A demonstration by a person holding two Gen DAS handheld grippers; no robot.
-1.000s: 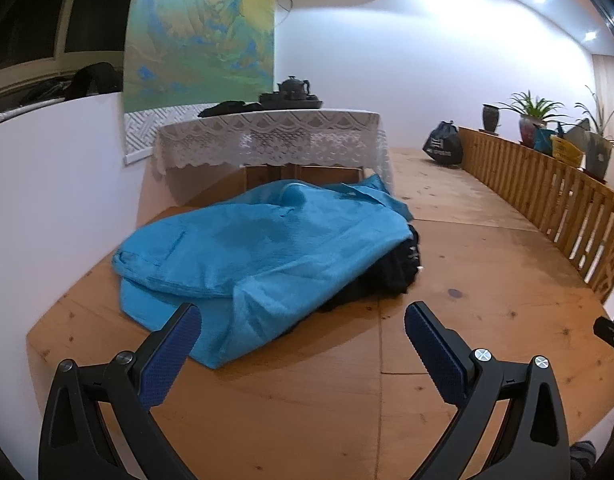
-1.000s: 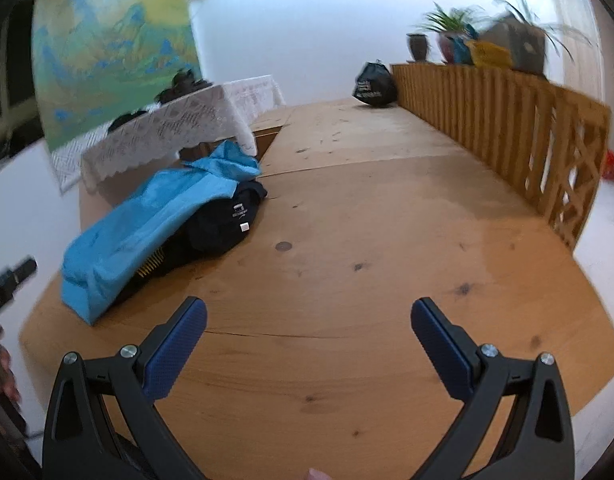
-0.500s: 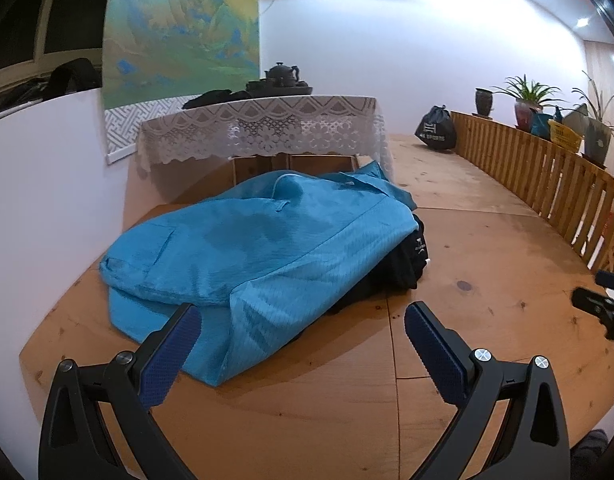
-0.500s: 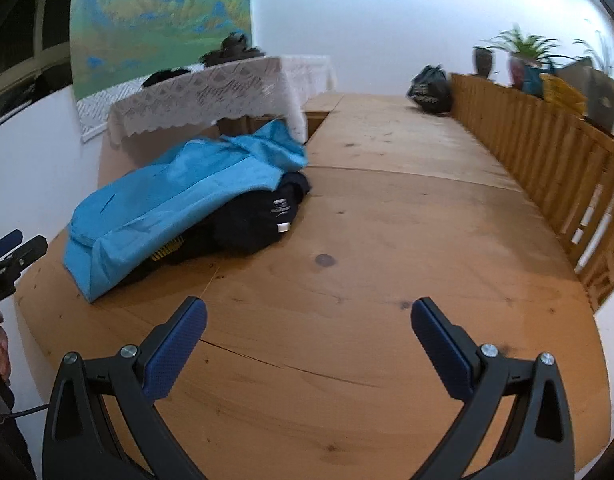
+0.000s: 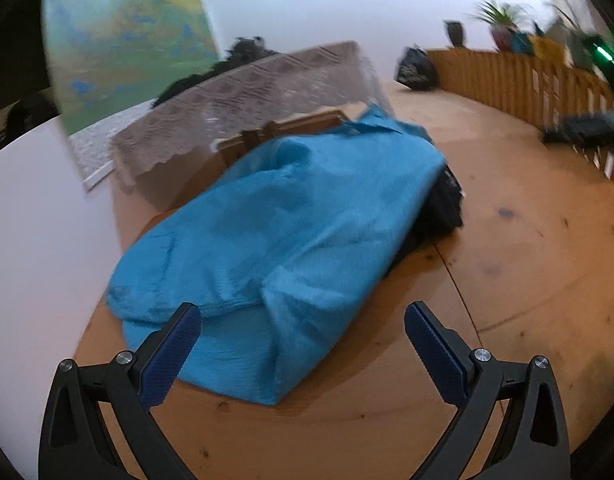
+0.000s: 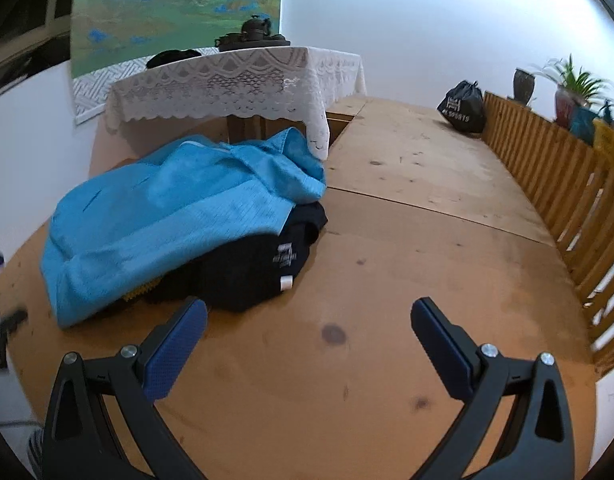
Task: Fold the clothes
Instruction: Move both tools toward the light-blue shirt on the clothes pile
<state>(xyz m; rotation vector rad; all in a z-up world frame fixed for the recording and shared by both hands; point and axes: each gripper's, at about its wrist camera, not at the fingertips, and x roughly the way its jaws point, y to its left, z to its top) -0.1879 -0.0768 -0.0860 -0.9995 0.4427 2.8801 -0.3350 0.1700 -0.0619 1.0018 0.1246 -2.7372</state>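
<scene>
A crumpled blue garment (image 5: 283,240) lies on the wooden platform (image 5: 527,264), draped over a black garment (image 5: 443,208). In the right wrist view the blue garment (image 6: 159,220) covers the left part of the black garment (image 6: 251,268), which shows a white label. My left gripper (image 5: 303,320) is open, its fingers just above the near hem of the blue garment. My right gripper (image 6: 309,316) is open over bare wood, with its left finger close to the black garment's near edge. Nothing is held.
A low table with a white lace cloth (image 6: 243,80) and a dark tea set (image 6: 255,32) stands behind the clothes. A wooden railing (image 6: 567,188) runs along the right with potted plants (image 6: 575,88). A black bag (image 6: 463,108) sits at the far end.
Both grippers have moved closer to the clothes pile. The left wrist view is now tilted and blurred from motion. The clothes have not moved.
</scene>
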